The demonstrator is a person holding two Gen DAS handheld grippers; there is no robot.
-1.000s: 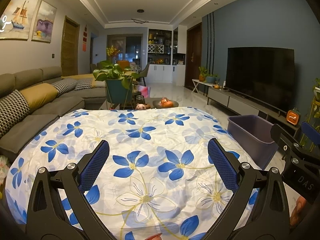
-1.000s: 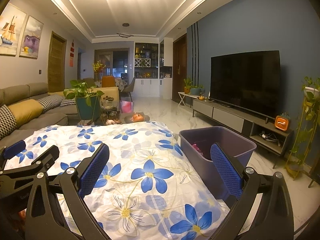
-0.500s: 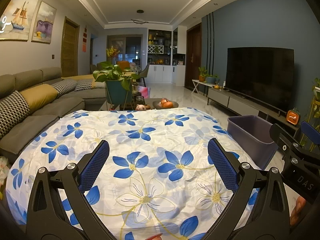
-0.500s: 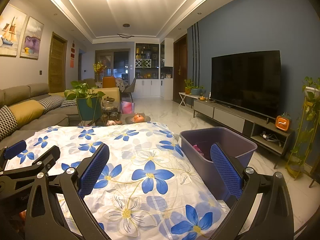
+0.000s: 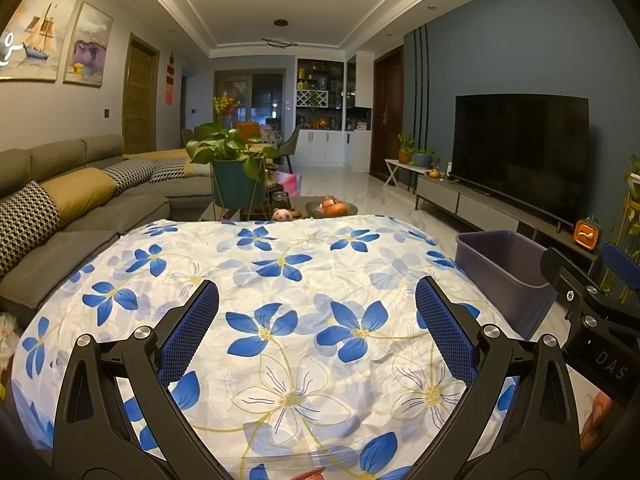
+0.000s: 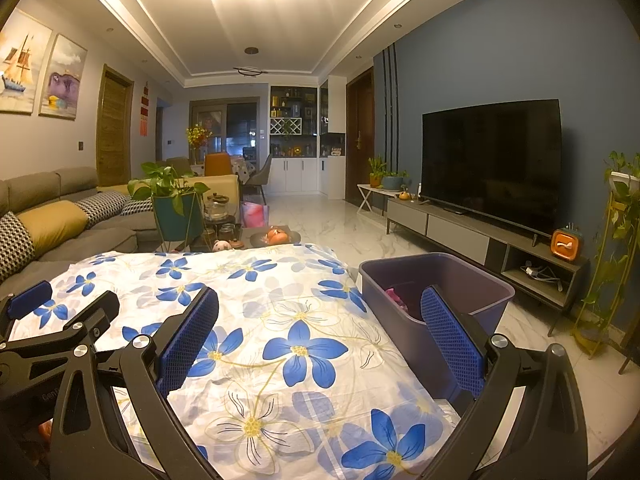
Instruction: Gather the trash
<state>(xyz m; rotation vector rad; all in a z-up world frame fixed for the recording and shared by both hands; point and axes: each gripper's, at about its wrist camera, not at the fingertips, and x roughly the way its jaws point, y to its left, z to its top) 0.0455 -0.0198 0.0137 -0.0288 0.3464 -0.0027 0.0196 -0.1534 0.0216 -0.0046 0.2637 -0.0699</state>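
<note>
A purple plastic bin [image 6: 436, 292] stands on the floor at the right of the table, with a pink piece of trash [image 6: 394, 295] inside. It also shows in the left wrist view [image 5: 504, 276]. The table wears a white cloth with blue flowers [image 5: 288, 288] [image 6: 256, 320]; no loose trash shows on it. My left gripper [image 5: 316, 316] is open and empty above the cloth. My right gripper [image 6: 320, 320] is open and empty above the table's right edge, next to the bin. Each gripper shows at the edge of the other's view.
A grey sofa [image 5: 60, 216] runs along the left. A potted plant [image 5: 236, 176] and a bowl of oranges [image 5: 332, 208] stand beyond the table's far edge. A TV [image 6: 492, 160] on a low cabinet lines the right wall. A plant stand [image 6: 612, 264] is at far right.
Almost nothing has moved. Both grippers stay open; the right view has drifted very slightly.
</note>
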